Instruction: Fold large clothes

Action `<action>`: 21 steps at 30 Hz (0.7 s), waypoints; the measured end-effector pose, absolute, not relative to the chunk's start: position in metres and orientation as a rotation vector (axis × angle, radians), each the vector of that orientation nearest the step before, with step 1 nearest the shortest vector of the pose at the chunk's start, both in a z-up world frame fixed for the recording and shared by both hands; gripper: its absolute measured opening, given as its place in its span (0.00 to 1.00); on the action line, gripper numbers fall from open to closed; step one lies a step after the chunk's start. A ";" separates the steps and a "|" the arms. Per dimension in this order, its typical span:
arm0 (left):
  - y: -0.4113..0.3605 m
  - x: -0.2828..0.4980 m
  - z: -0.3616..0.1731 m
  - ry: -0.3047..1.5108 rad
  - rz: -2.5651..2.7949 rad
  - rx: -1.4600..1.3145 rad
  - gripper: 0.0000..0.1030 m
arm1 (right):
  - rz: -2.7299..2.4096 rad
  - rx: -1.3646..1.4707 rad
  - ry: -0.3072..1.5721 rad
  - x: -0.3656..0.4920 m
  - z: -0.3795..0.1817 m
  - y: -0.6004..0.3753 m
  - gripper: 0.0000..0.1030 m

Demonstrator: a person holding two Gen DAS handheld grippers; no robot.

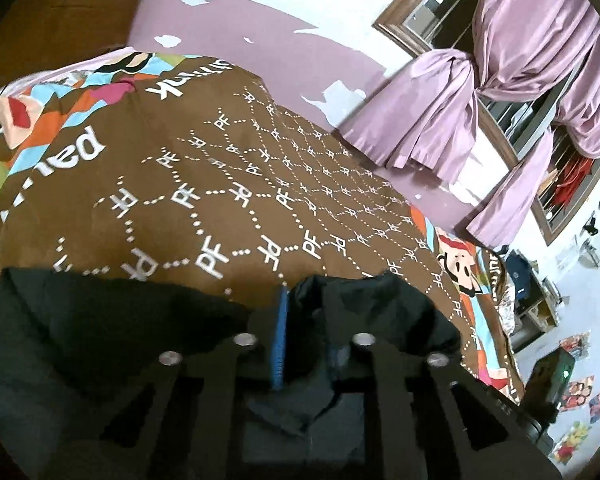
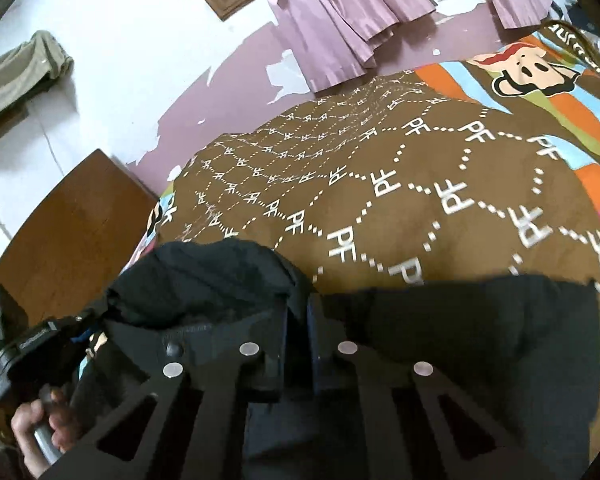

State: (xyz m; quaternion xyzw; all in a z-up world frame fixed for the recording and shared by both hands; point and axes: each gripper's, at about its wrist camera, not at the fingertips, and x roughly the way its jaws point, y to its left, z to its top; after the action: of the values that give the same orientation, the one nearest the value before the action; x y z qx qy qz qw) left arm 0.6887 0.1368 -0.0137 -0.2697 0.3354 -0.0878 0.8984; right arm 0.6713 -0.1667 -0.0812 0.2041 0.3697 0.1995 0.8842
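Note:
A large dark garment lies along the near edge of a bed with a brown "PF" patterned cover. In the left wrist view my left gripper is shut on a bunched fold of the garment, and the cloth hides most of its blue-padded fingers. In the right wrist view my right gripper is shut on another edge of the same garment, which spreads to both sides. The left gripper's body and the hand holding it show at the lower left of that view.
Purple curtains hang over a wood-framed window beyond the bed. A brown wooden panel stands at the bed's left end. Right of the bed are floor clutter and printed pictures. A grey cloth hangs on the wall.

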 end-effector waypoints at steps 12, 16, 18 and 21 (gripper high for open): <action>0.134 0.617 -0.025 0.811 -0.244 -0.309 0.01 | 0.455 0.194 0.858 0.618 -0.105 -0.170 0.05; 0.101 0.624 -0.054 0.911 -0.190 -0.150 0.01 | 0.434 0.159 0.919 0.632 -0.126 -0.158 0.05; 0.090 0.626 -0.062 0.913 -0.175 -0.097 0.01 | 0.438 0.170 0.915 0.632 -0.126 -0.159 0.06; 0.093 0.619 -0.070 0.894 -0.191 -0.109 0.01 | 0.450 0.225 0.855 0.623 -0.121 -0.168 0.07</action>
State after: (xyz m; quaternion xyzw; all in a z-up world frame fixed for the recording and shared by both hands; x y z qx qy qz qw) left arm 0.6186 0.0929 -0.0703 -0.0524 0.4314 -0.0923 0.8959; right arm 0.6225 -0.1677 -0.1213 0.1080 0.4102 0.2161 0.8794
